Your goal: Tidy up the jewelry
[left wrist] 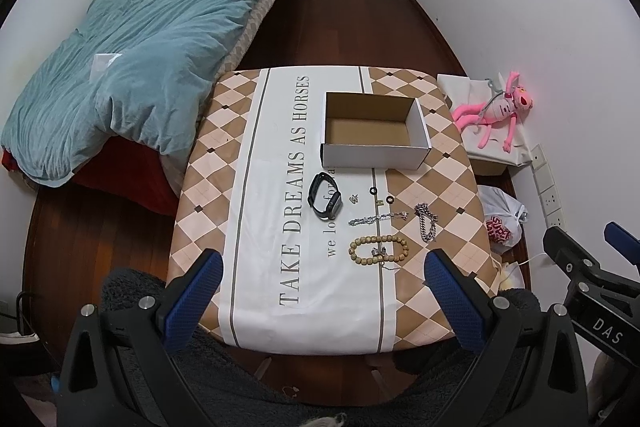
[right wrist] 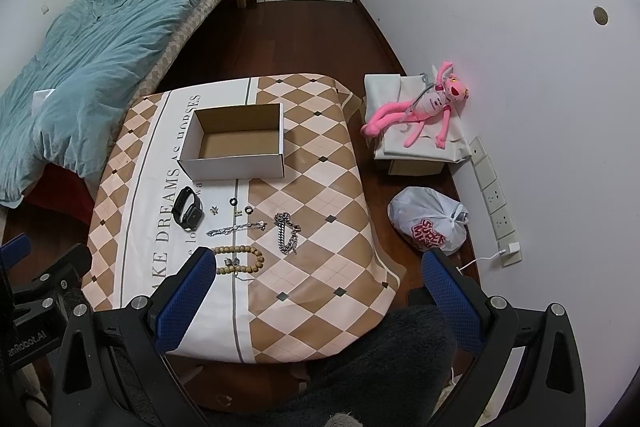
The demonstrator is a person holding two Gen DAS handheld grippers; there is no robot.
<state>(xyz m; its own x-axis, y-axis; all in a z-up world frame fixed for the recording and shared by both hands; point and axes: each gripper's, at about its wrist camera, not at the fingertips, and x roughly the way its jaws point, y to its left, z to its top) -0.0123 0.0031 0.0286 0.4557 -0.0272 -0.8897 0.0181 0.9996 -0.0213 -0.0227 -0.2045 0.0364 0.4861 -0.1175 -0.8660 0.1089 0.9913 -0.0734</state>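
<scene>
**Currently: jewelry laid out, none boxed**

Step in hand, by my reading: the start; nothing gathered yet. On the desk point(left wrist: 436, 187): smartwatch point(left wrist: 325, 201), wooden bead bracelet point(left wrist: 378, 247), thin silver chain point(left wrist: 378, 218), heavy chain bracelet point(left wrist: 427, 223), two small dark rings point(left wrist: 373, 190), and a tiny piece too small to tell. Cardboard box point(left wrist: 375, 152) sits open and empty behind them.

Left gripper point(left wrist: 322, 267) and right gripper point(right wrist: 318, 265) hover low at the near edge, angled down; jaws on both wide apart, holding nothing.

Next move probably calls for descending onto one nearby piece, likely the beads.
</scene>
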